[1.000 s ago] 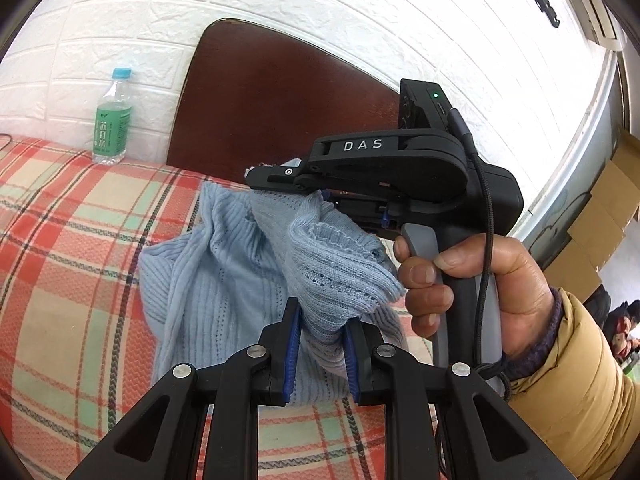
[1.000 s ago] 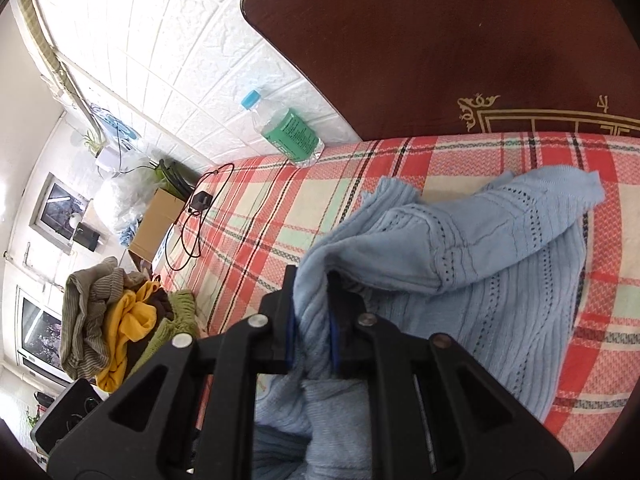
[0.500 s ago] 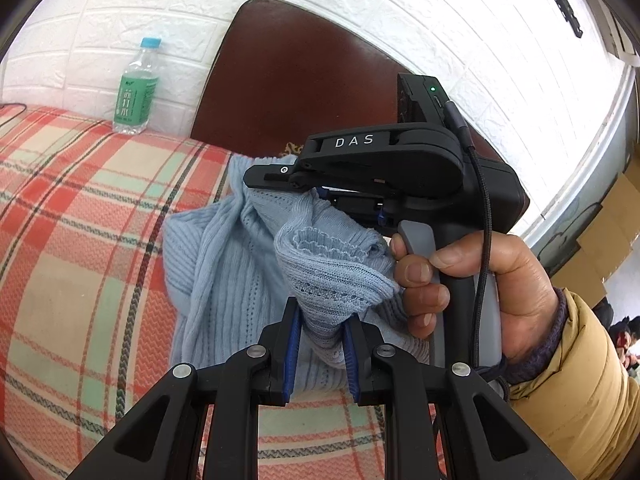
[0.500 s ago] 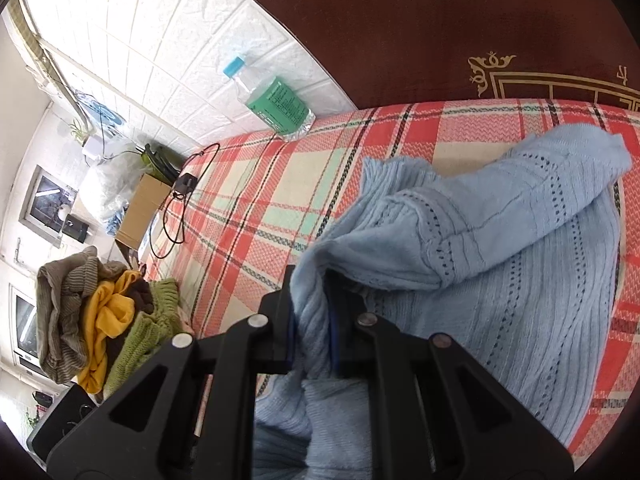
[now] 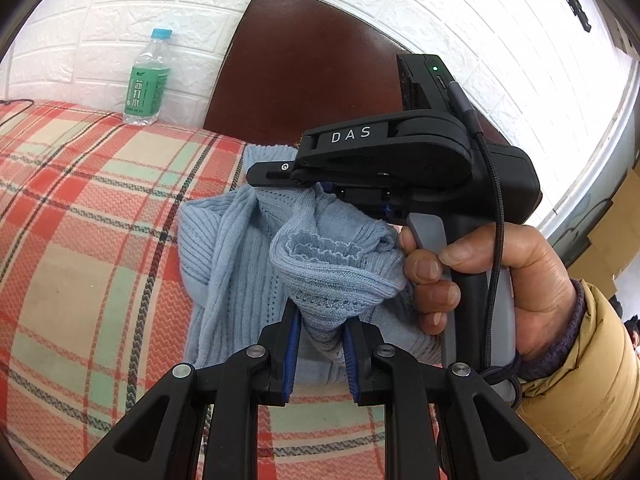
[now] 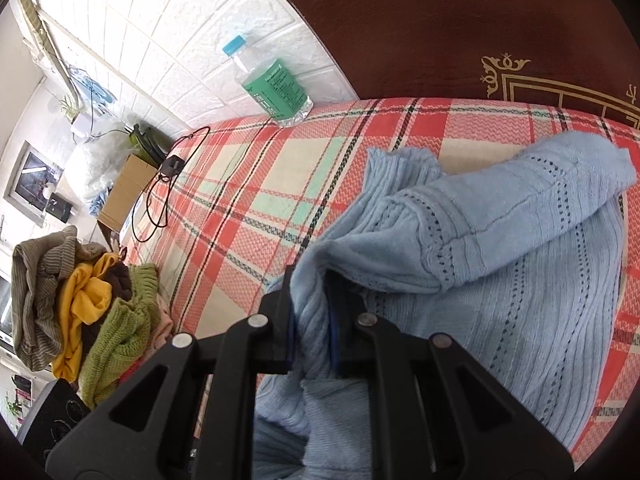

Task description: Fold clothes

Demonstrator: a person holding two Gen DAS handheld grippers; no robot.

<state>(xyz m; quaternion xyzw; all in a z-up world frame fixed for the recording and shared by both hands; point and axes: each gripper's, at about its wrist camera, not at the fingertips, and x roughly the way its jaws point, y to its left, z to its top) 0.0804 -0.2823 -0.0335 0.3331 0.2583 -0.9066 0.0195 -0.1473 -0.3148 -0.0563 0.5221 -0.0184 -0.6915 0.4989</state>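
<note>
Both the left hand-held gripper [image 5: 319, 344] and right hand-held gripper [image 6: 312, 320] pinch the pale-blue ribbed knit sweater [image 6: 520, 264] above the red plaid bedspread [image 6: 260, 200].

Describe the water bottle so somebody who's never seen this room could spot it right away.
Start at the white brick-pattern wall behind the plaid-covered bed, just left of the dark brown headboard. The water bottle stands upright there, at the bed's far edge by the wall. It is the only clear plastic thing there, with a pale blue cap and a green label.
</note>
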